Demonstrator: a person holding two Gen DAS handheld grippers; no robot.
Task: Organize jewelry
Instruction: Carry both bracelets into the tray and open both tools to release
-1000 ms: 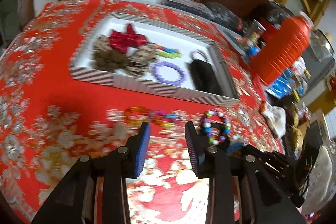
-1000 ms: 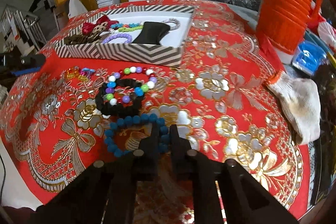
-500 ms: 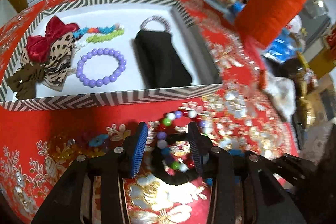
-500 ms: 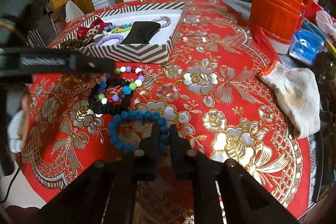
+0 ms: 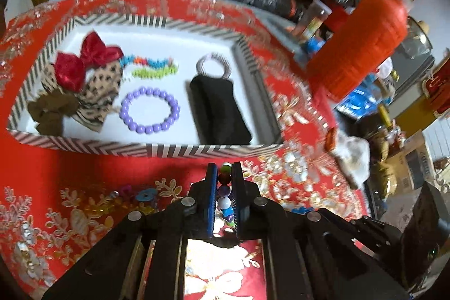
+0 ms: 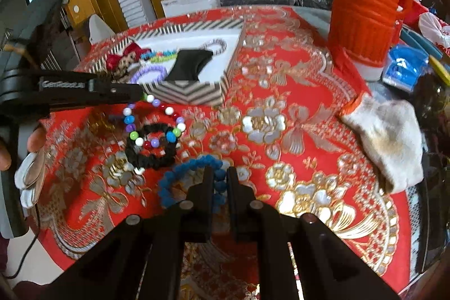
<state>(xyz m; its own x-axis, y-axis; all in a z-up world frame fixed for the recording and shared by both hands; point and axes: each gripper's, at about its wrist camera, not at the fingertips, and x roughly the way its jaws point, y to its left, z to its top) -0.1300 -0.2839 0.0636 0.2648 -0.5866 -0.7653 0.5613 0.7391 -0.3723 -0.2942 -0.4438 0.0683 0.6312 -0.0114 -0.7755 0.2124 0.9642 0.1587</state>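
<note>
Left gripper is clamped on the multicolour bead bracelet. In the right wrist view the strand hangs from its tip, far end draped on the black scrunchie on the bench.

Step in hand, as I read it: mid-lift, carrying that bracelet to the striped tray, which sits just beyond the tip. Tray already holds bows, a purple bead bracelet and a black pouch.

Next move: raise enough to clear the tray's near wall and free the strand from the scrunchie, then release over bare white floor near the purple one.

Right gripper: jaws narrow around the blue bead bracelet, on the bench; can't tell if it's actually pinched. Likely next in queue.
</note>
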